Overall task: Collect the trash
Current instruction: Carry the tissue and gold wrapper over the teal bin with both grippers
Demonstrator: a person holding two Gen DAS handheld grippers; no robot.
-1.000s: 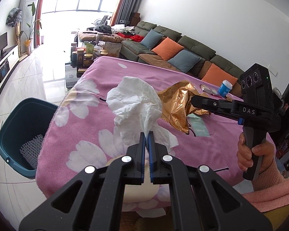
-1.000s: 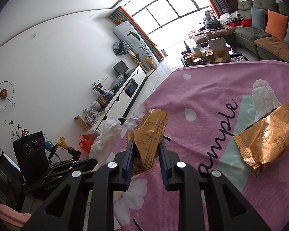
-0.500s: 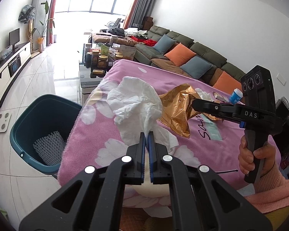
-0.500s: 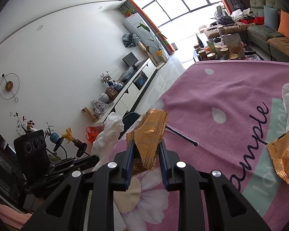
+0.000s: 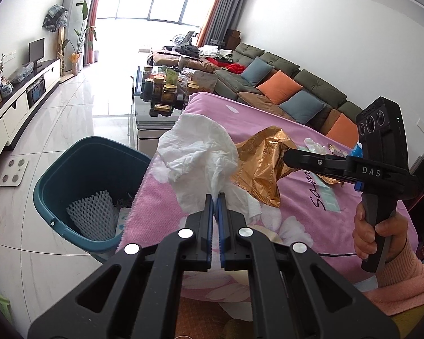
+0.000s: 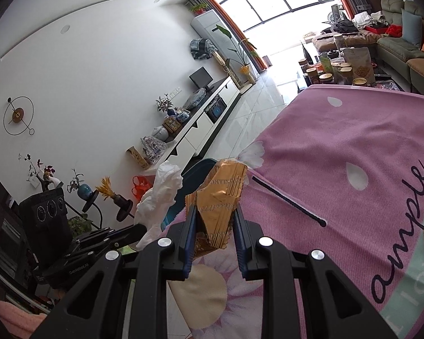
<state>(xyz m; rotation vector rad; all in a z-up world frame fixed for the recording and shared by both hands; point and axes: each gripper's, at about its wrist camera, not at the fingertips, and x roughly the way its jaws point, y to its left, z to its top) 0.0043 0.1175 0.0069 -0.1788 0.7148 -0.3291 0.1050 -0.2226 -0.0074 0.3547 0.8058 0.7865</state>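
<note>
Left gripper (image 5: 215, 197) pinched tight on crumpled white tissue (image 5: 200, 155), right gripper (image 6: 215, 220) clamped on gold wrapper (image 6: 222, 195), both over pink blanket (image 5: 296, 206), teal bin (image 5: 79, 169) ahead-left of left gripper.

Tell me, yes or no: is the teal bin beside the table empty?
No: the teal bin already holds a white foam net and some other scraps at its bottom.
</note>
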